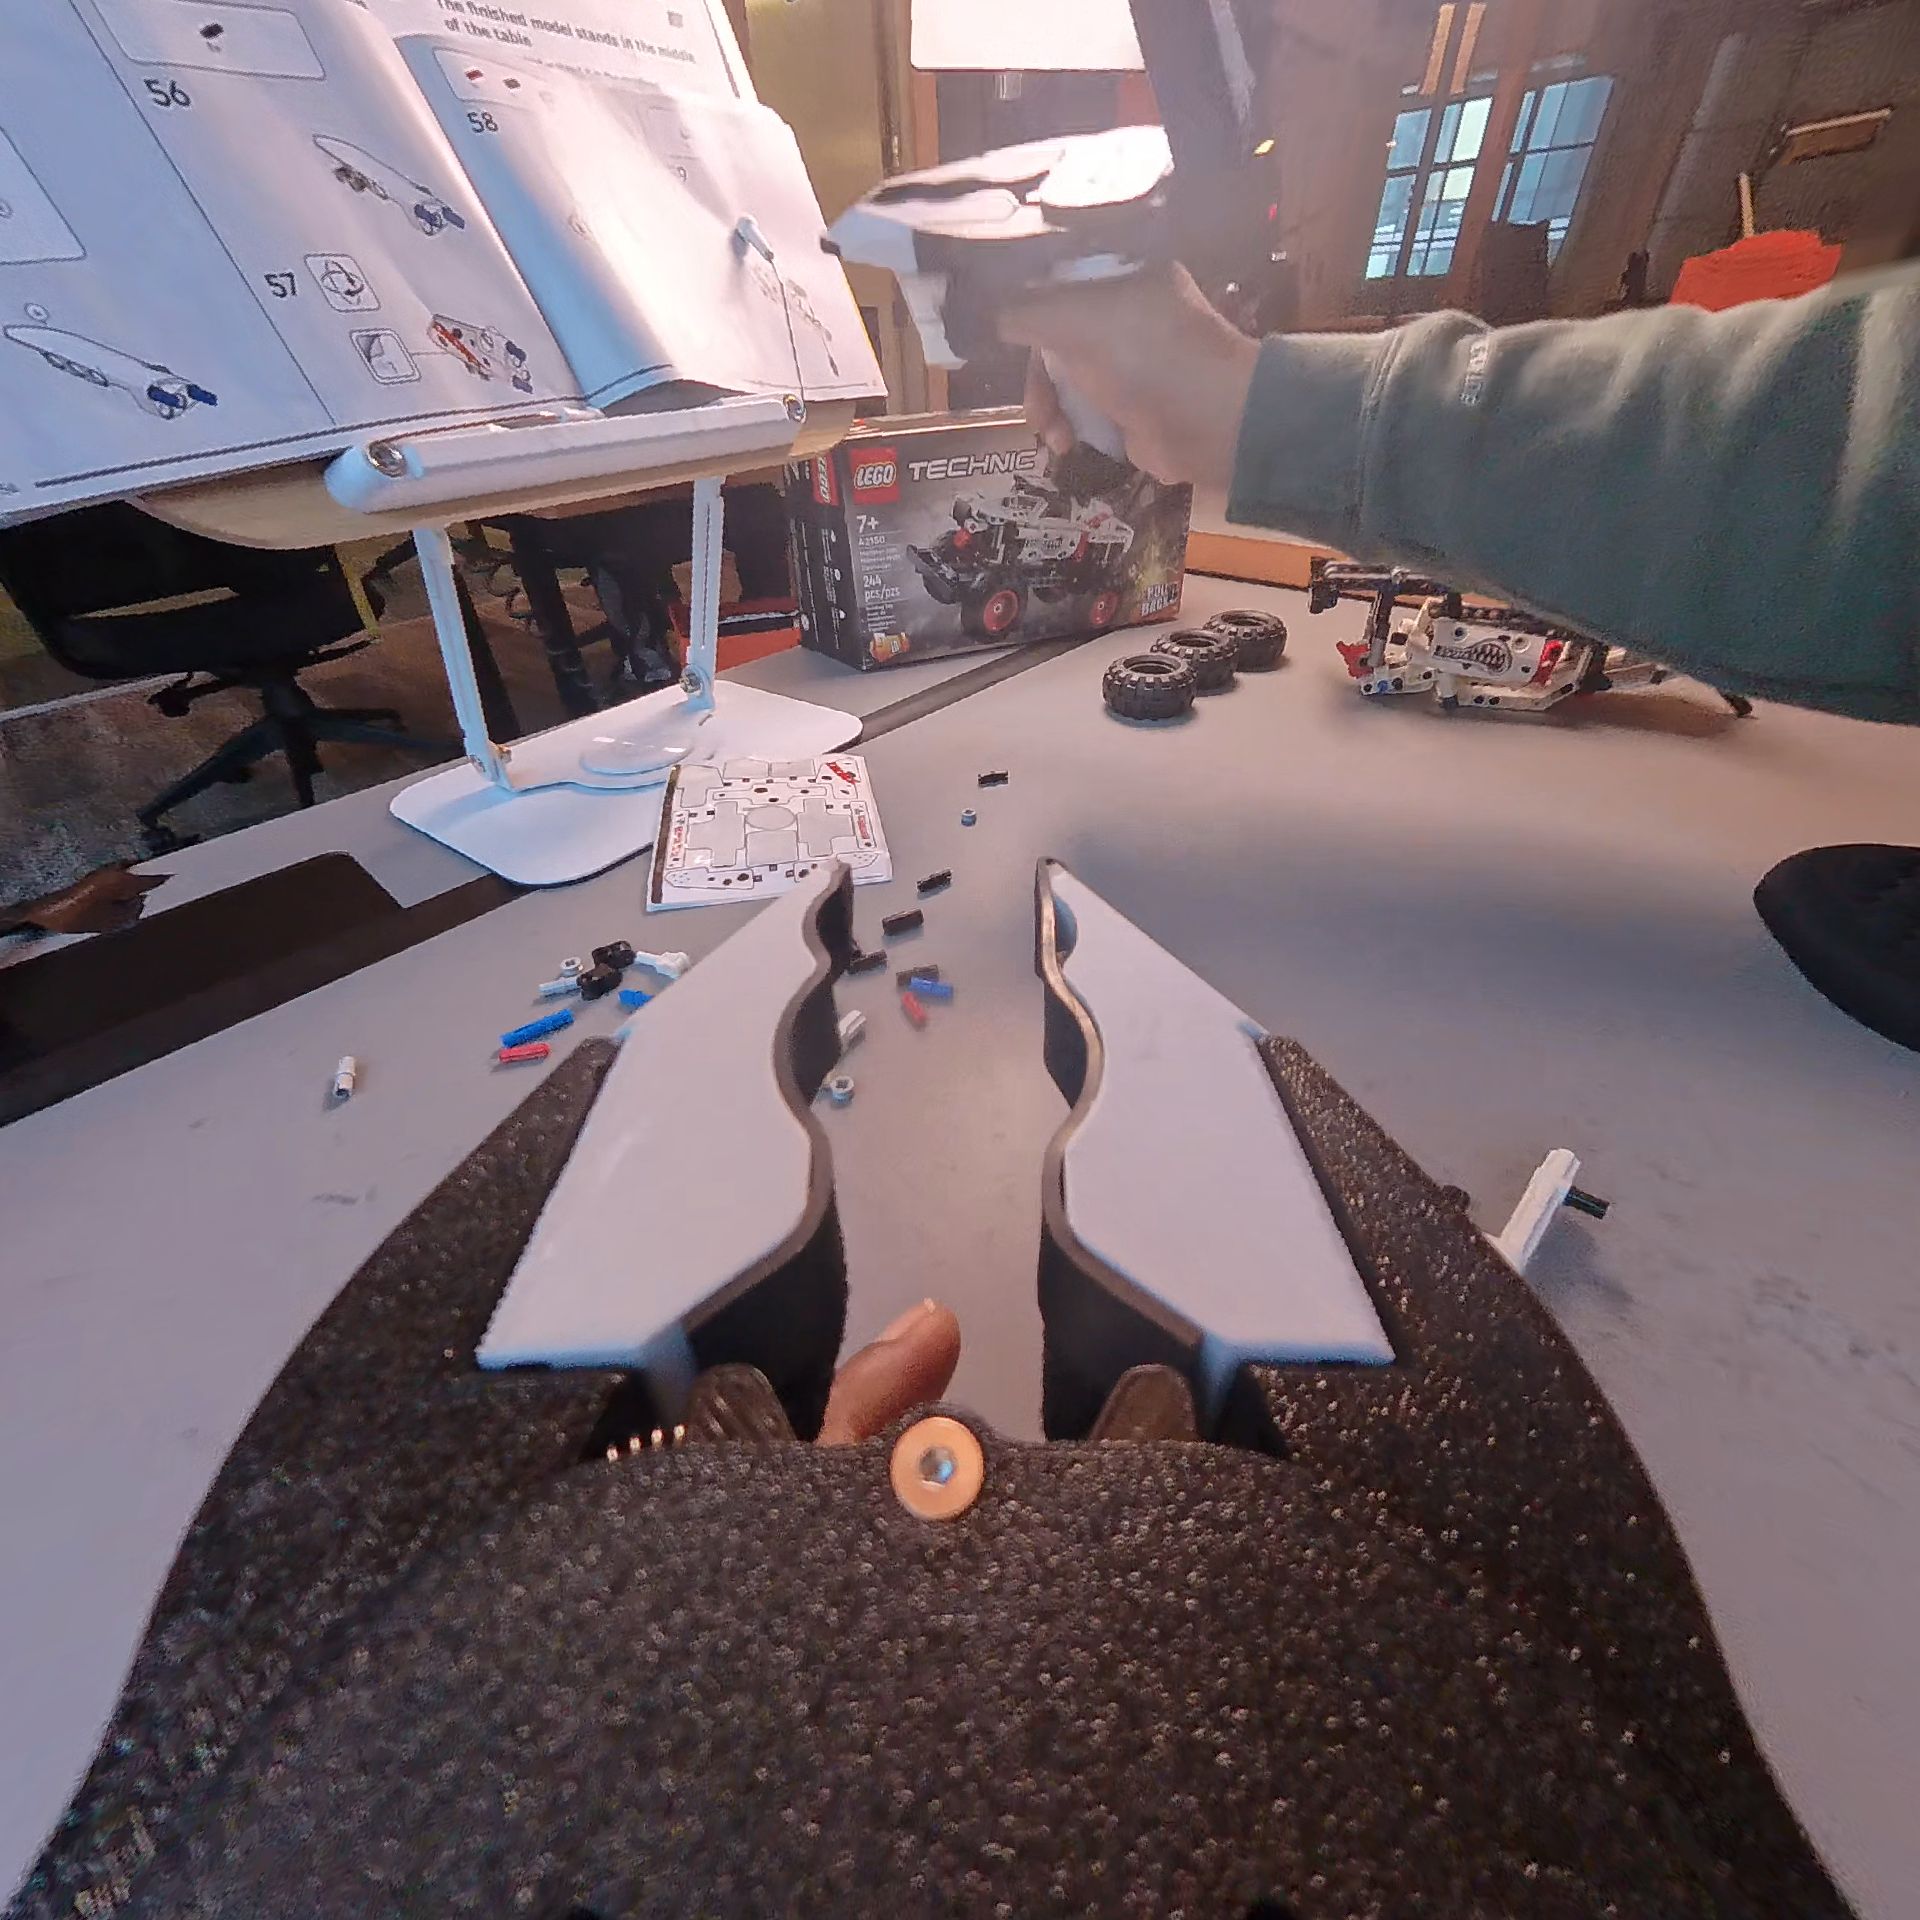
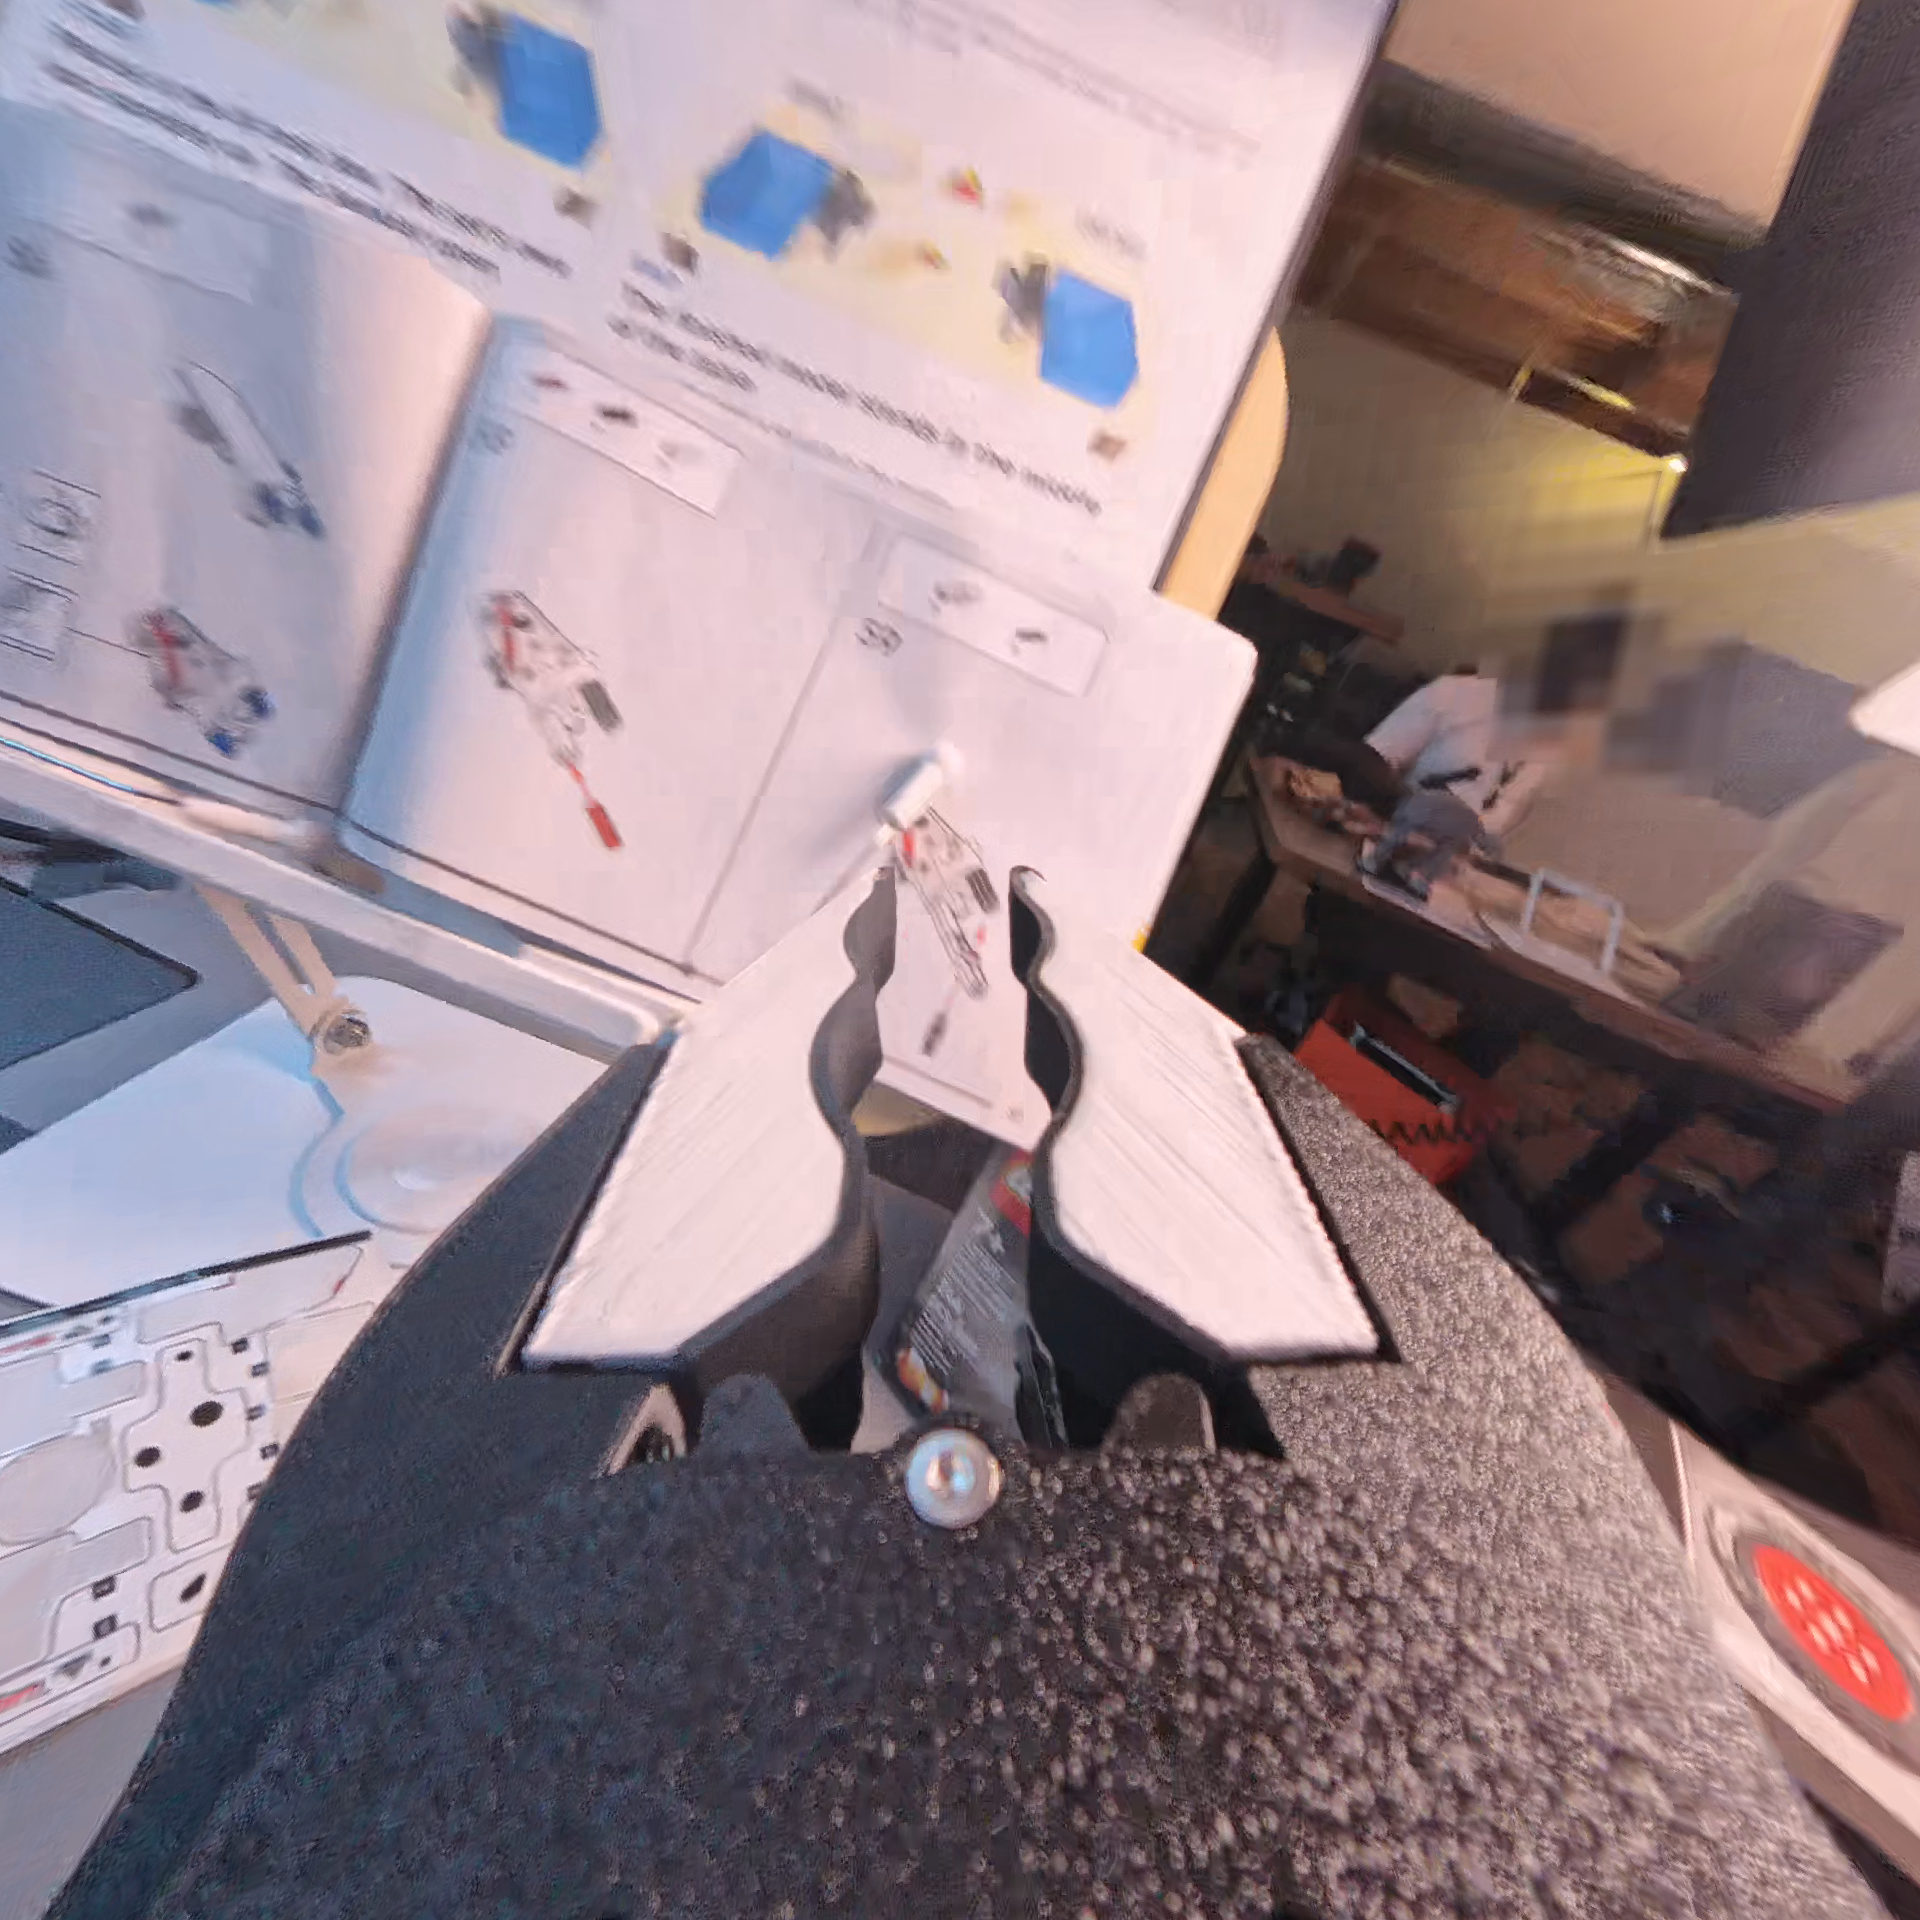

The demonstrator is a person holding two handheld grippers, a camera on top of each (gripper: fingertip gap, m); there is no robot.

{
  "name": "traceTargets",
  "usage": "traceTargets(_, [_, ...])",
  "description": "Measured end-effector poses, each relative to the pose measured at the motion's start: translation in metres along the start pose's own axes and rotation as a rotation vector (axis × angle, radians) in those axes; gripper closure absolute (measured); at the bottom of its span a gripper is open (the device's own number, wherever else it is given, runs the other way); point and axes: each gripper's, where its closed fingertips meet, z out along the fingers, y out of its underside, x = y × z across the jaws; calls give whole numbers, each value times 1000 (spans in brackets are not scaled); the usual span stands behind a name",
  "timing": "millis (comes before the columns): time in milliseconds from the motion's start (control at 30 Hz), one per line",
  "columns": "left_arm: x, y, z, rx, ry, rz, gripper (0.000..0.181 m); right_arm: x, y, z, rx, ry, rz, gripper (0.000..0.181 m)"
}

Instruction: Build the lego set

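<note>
My left gripper [image 1: 943, 894] hangs low over the grey table [image 1: 1351, 935], fingers spread wide and empty above the scattered small pins [image 1: 914, 977]. My right gripper [image 2: 951, 883], fingers parted and holding nothing, points up at the instruction booklet [image 2: 623, 582] on its stand. The half-built truck [image 1: 1475, 660] and three tyres [image 1: 1195, 660] sit well apart, far across the table.

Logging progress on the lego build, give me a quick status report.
Left gripper open, empty, above loose pins. Right gripper open, raised at instruction booklet. Partly built truck wheelless, three tyres beside it. Nothing blocking.
</note>
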Motion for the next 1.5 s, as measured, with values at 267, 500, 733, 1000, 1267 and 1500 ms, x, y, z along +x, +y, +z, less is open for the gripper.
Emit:
traceTargets(267, [7,17,2,-68,31,44,139,-16,10,35,-148,-42,-69,181])
traceTargets(500, [11,14,6,-64,54,59,138,-14,68,15,-383,-33,17,163])
traceTargets(733, [19,20,9,-114,78,44,140,-5,8,10,-175,-5,185,117])
traceTargets(1000, [21,20,4,-122,85,51,139,-43,11,51,-237,-12,155,98])
traceTargets(1267, [24,24,6,-138,107,40,139,-73,-1,44,-167,-113,81,181])
traceTargets(1500, [16,30,9,-146,85,-14,140,-56,-3,36,-119,-30,197,115])
